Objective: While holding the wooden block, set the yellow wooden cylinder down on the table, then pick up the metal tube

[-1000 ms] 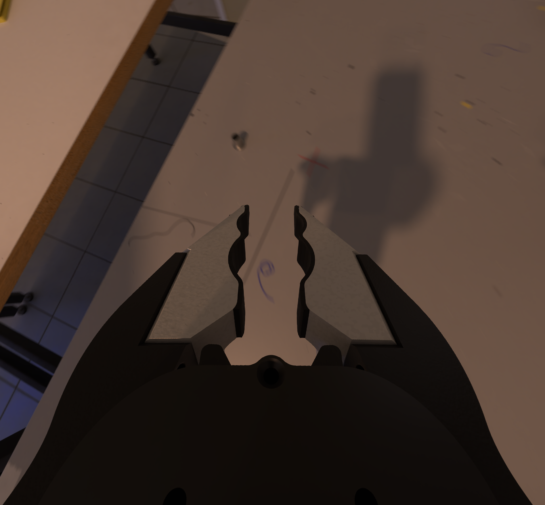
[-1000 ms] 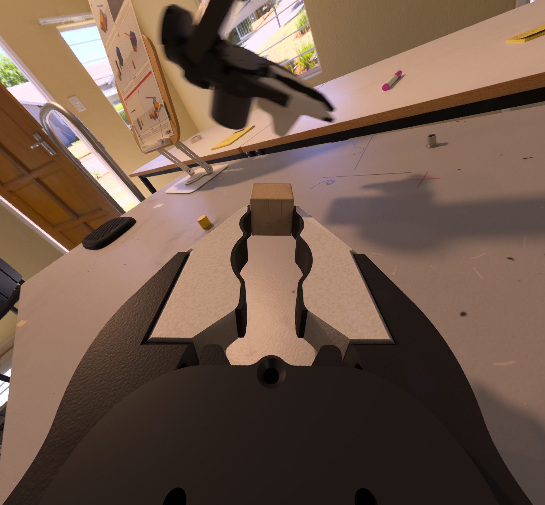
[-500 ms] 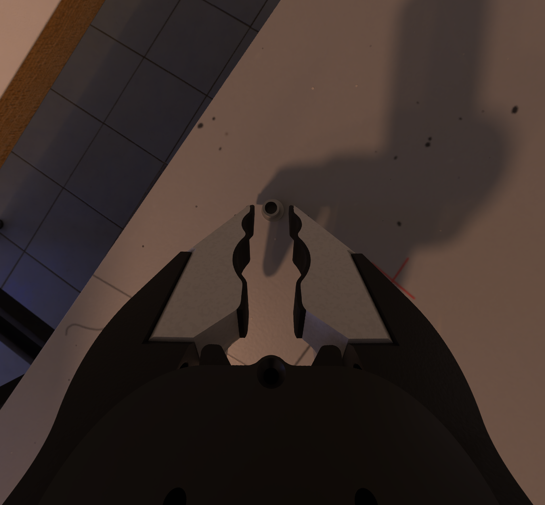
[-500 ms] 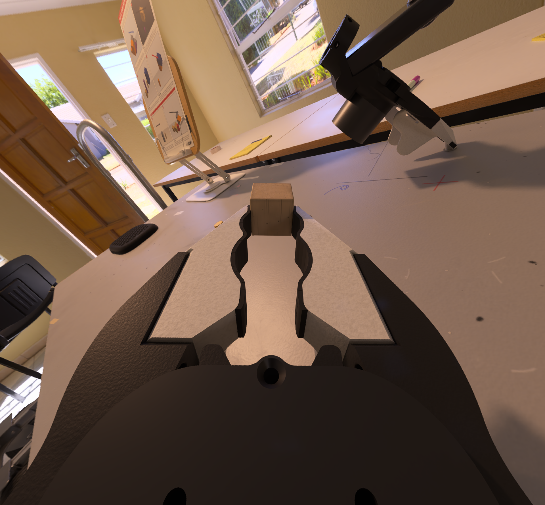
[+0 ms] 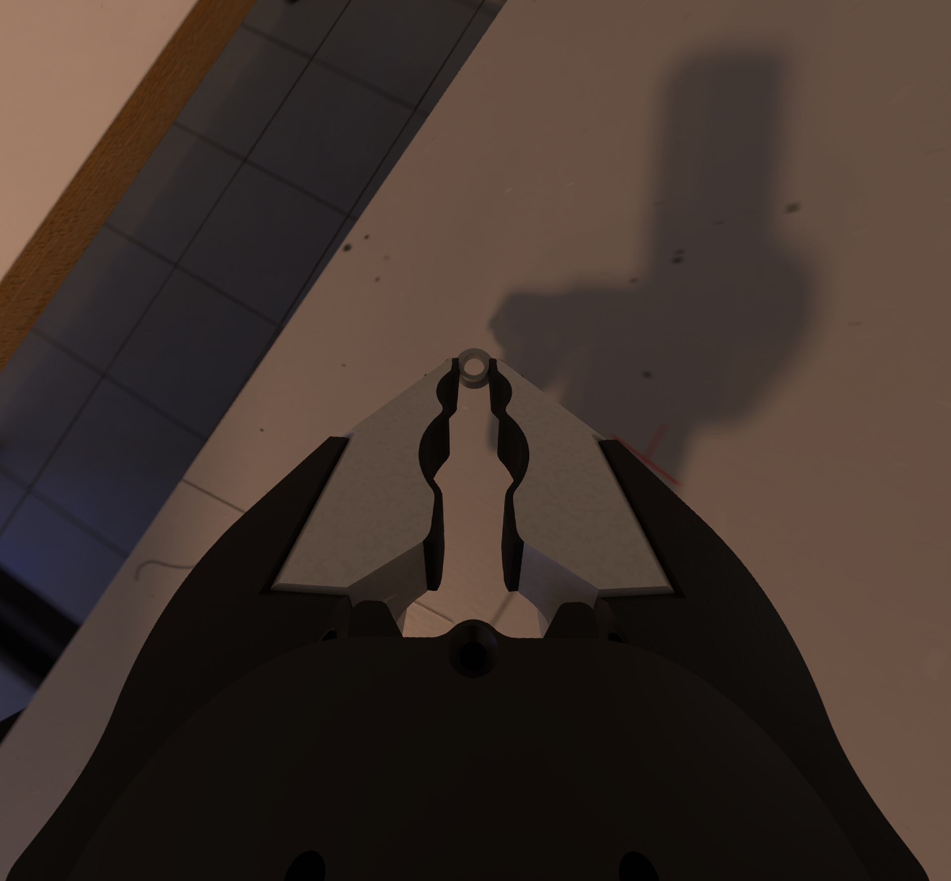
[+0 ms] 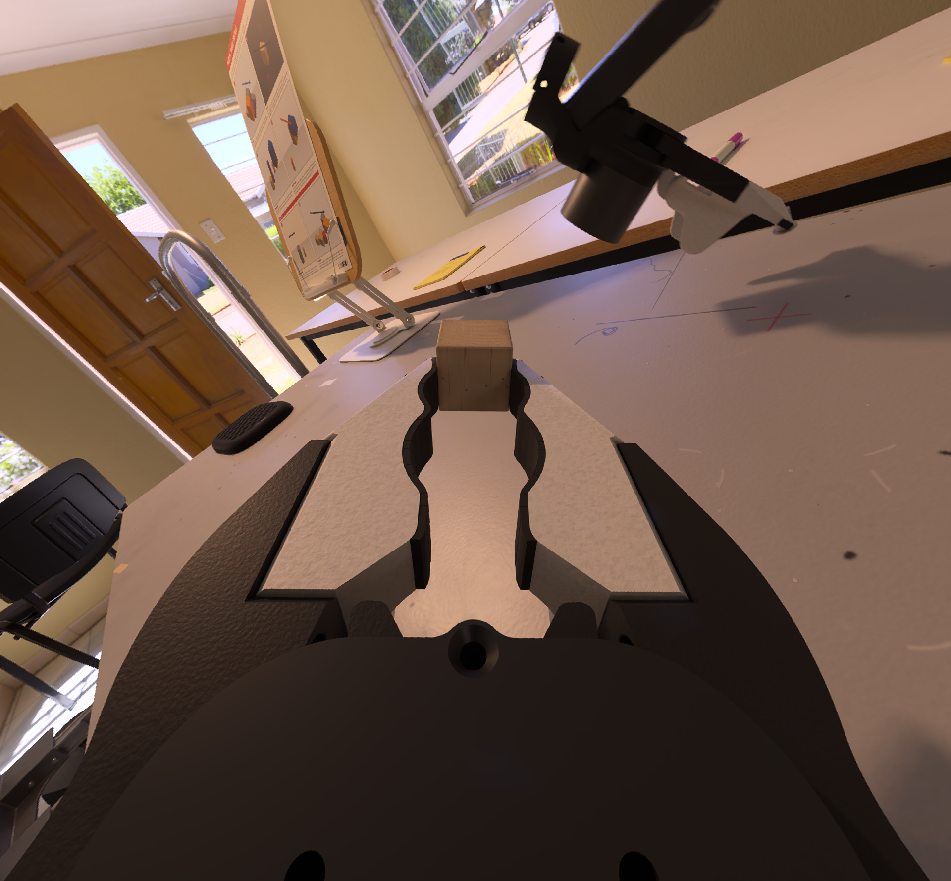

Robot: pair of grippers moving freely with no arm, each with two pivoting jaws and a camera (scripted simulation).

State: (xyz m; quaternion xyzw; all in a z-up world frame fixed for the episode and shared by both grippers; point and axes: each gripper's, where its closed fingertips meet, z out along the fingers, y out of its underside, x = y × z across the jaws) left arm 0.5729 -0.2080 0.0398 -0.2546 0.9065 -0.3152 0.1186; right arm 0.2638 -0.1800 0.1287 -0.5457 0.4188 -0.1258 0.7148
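The left gripper [image 5: 474, 373] pinches the tube [image 5: 474, 371] at the table [image 5: 669, 146] edge, ready to lift. The right gripper [image 6: 474, 371] hugs the block [image 6: 474, 365] so it won't drop.

No writing that I could read.

From my right gripper's camera, the tall printed poster board [image 6: 288, 156] on its stand carried blocks of small print beside coloured diagrams, all too fine to make out. The bench [image 6: 720, 444] bore only pen marks: a red cross [image 6: 777, 316], a blue curl [image 6: 607, 331] and thin ruled lines. My left camera caught the same red cross [image 5: 651, 449], and no lettering.
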